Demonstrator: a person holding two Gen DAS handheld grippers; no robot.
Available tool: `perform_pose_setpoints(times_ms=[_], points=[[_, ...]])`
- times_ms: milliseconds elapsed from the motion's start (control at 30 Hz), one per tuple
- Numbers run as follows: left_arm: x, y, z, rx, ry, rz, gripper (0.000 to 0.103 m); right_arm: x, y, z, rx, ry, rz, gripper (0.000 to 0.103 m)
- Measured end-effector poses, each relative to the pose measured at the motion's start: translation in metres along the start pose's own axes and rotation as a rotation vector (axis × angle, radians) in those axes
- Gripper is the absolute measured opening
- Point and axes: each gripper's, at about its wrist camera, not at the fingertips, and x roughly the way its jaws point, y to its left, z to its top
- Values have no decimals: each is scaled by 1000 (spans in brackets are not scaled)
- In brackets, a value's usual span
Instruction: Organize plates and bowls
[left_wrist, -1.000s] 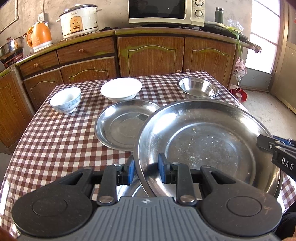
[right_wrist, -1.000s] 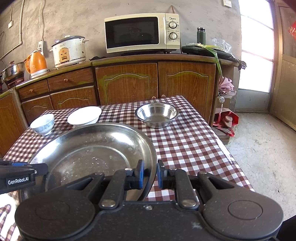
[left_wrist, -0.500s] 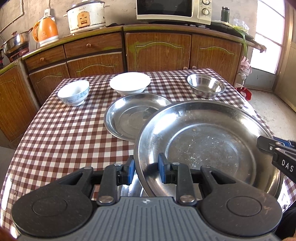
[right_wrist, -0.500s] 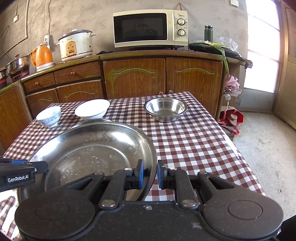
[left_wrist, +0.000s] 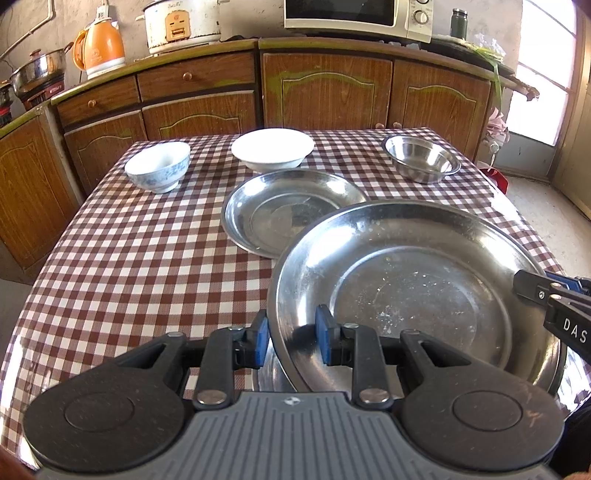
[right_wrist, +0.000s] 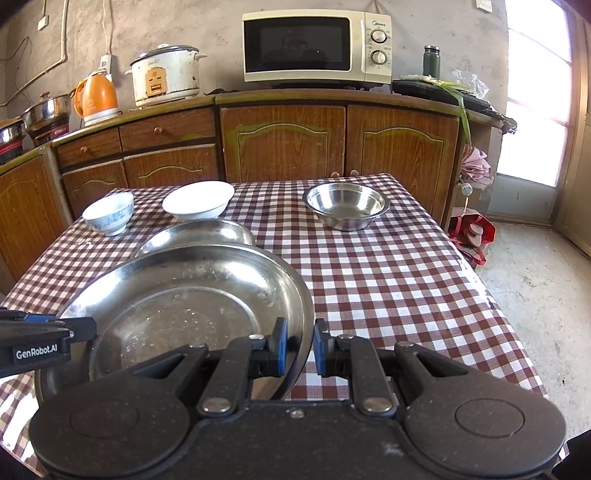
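Left wrist view shows the left gripper (left_wrist: 290, 334) with its blue-padded jaws clamped on the near-left rim of a large round stainless steel plate (left_wrist: 413, 295), held above a table covered in a red-and-white checked cloth (left_wrist: 129, 258). At the right edge of that view the right gripper (left_wrist: 546, 291) bites the plate's opposite rim. Beneath the held plate, a sliver of another steel surface shows between the left jaws; what it is cannot be told.

Beyond the held plate lies a smaller round steel plate (left_wrist: 291, 210) flat on the cloth, with a shallow white ceramic bowl (left_wrist: 272, 149) just behind it, a white bowl with blue pattern (left_wrist: 159, 165) to the left, and a steel bowl (left_wrist: 423, 158) to the right.

Right wrist view gives the other side: the right gripper (right_wrist: 298, 347), jaws closed on the plate's right rim (right_wrist: 192, 306), with the left gripper (right_wrist: 74, 330) at the far rim. Here the smaller plate (right_wrist: 195, 232) is mostly hidden behind the held one. Only this view shows the whole cream microwave oven (right_wrist: 316, 46) and the concrete floor (right_wrist: 546, 280).
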Motion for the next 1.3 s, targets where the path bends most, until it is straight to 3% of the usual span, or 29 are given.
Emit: perform_pose_setpoints(times_ms=[1300], points=[[22,12,-26,-2,93,15,27,25,20,-31,-57,101,15,21]])
